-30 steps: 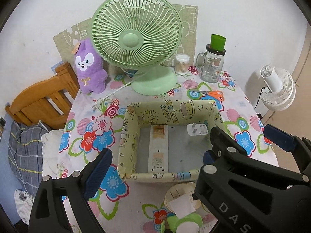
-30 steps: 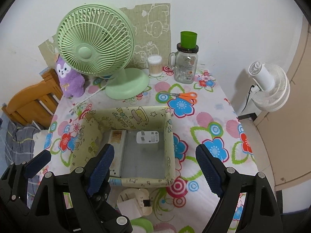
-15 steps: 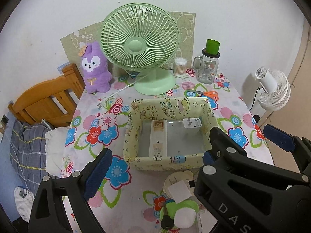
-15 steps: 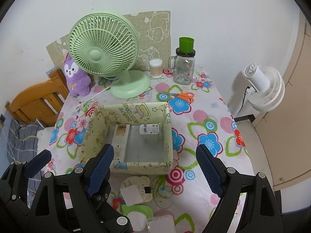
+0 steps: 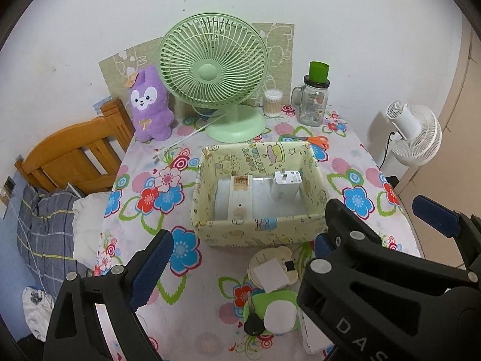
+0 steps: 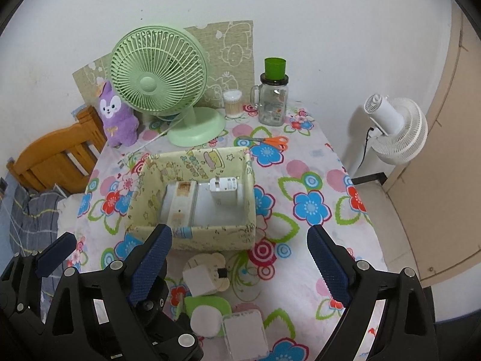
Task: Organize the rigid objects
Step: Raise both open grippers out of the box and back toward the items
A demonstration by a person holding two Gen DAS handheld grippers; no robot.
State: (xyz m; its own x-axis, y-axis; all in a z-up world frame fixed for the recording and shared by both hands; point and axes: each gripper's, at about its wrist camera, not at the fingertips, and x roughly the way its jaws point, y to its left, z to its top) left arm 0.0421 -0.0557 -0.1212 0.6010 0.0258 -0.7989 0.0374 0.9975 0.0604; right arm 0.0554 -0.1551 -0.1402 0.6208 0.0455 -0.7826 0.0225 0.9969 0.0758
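Both grippers have pulled back and risen over the last second, so the flowered table (image 6: pixel 315 180) now shows more of its near edge than it did before. The left gripper (image 5: pixel 240 264) hangs above the table's front with its 2 blue-padded fingers spread wide and nothing between them; the right gripper (image 6: pixel 240 258) hangs just beside it, likewise spread wide and empty. The yellow cartoon-print storage box (image 5: pixel 258 234) sits mid-table, smaller in view than before, and holds a long white power strip (image 5: pixel 239 198) along its left side and a white plug adapter (image 5: pixel 285 185) at its back right. Newly visible in front of the box are a bear-shaped white charger (image 6: pixel 207 273), a green disc (image 6: pixel 210 302) with a round white item (image 6: pixel 206 320) on it, and a clear square case (image 6: pixel 245 331). Behind the box stand a green desk fan (image 5: pixel 213 72), a purple plush toy (image 5: pixel 148 105), a glass jar (image 5: pixel 312 102) and orange scissors (image 5: pixel 312 140).
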